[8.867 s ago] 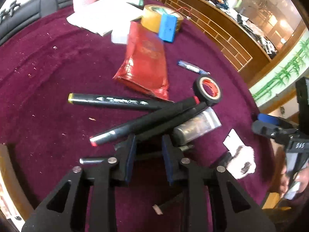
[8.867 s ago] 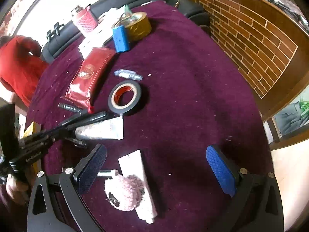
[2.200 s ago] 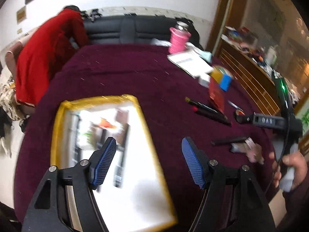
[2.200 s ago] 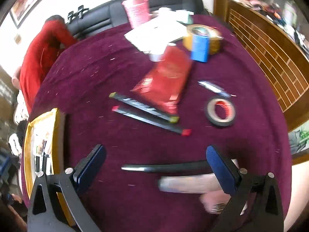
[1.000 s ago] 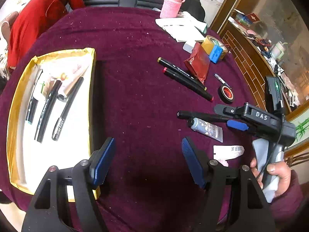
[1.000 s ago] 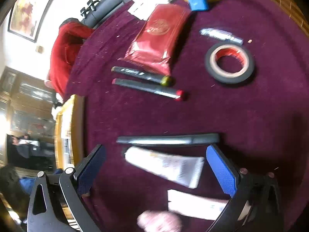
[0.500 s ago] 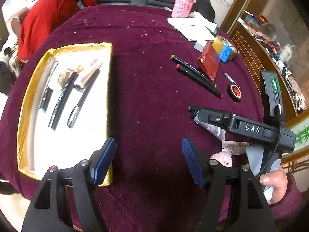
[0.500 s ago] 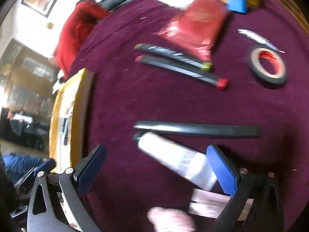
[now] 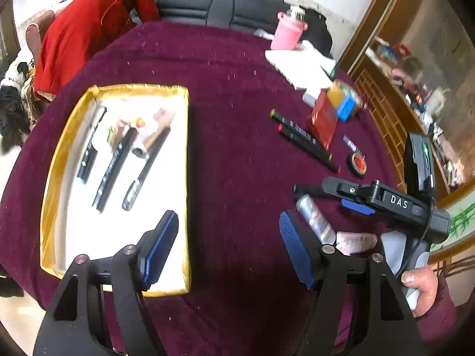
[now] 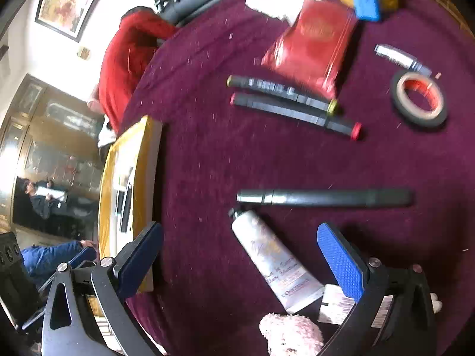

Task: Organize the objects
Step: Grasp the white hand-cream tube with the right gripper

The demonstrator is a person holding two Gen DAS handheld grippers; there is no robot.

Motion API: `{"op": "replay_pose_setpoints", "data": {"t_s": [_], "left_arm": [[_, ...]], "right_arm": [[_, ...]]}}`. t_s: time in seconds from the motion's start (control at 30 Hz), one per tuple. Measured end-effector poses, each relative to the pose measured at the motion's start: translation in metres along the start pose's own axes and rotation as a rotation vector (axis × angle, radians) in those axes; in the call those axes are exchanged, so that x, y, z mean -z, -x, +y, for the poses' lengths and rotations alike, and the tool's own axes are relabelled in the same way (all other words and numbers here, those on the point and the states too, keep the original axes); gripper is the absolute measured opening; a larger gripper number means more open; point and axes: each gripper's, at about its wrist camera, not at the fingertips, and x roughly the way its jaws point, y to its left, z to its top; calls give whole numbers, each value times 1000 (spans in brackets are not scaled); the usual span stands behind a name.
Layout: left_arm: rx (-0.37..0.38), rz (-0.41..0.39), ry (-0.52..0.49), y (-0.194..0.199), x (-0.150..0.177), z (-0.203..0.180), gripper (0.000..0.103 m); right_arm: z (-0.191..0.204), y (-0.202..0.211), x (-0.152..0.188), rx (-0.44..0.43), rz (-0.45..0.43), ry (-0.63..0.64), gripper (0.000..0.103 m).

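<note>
White "L'OCCITANE" tube lies between the right tool's wide-open, empty jaws.

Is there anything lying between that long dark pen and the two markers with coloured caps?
Nothing; in the right wrist view only bare purple tablecloth lies between the long dark pen and the two markers.
</note>
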Motion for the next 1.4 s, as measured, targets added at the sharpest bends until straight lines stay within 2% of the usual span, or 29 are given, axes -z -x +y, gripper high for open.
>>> {"op": "replay_pose_setpoints", "data": {"t_s": [0.17, 0.37, 0.63, 0.73, 0.87, 0.97, 1.13, 1.2, 1.23, 1.3, 1.33, 1.37, 1.4], "left_arm": [[13, -62, 46, 18, -6, 23, 70], [31, -62, 90, 11, -2, 43, 70], [72, -61, 92, 8, 2, 43, 70], [86, -30, 81, -1, 7, 39, 70], [100, -2, 68, -8, 12, 29, 70], [101, 1, 60, -8, 14, 25, 70], [92, 7, 76, -8, 20, 23, 70], [86, -1, 87, -6, 21, 25, 70], [84, -3, 91, -5, 22, 25, 70], [80, -2, 95, -4, 25, 26, 70], [77, -1, 94, -4, 26, 25, 70], [76, 1, 91, -4, 27, 25, 70], [78, 1, 86, -4, 27, 24, 70]], "right_arm": [[29, 6, -15, 48, -41, 47, 102], [57, -6, -19, 73, -28, 93, 102], [8, 7, -21, 184, -37, 5, 102], [-17, 15, -18, 209, -39, -31, 102], [-39, 16, -16, 207, -23, -80, 102], [-44, 10, -14, 164, -1, -101, 102], [-17, -15, 1, 156, 80, 2, 102], [11, -34, 15, 262, 123, 161, 101], [20, -42, 19, 313, 135, 228, 98], [44, -60, 32, 492, 143, 420, 76], [54, -59, 34, 479, 114, 467, 63], [57, -60, 32, 449, 127, 463, 50], [59, -60, 30, 456, 126, 462, 33]]}}
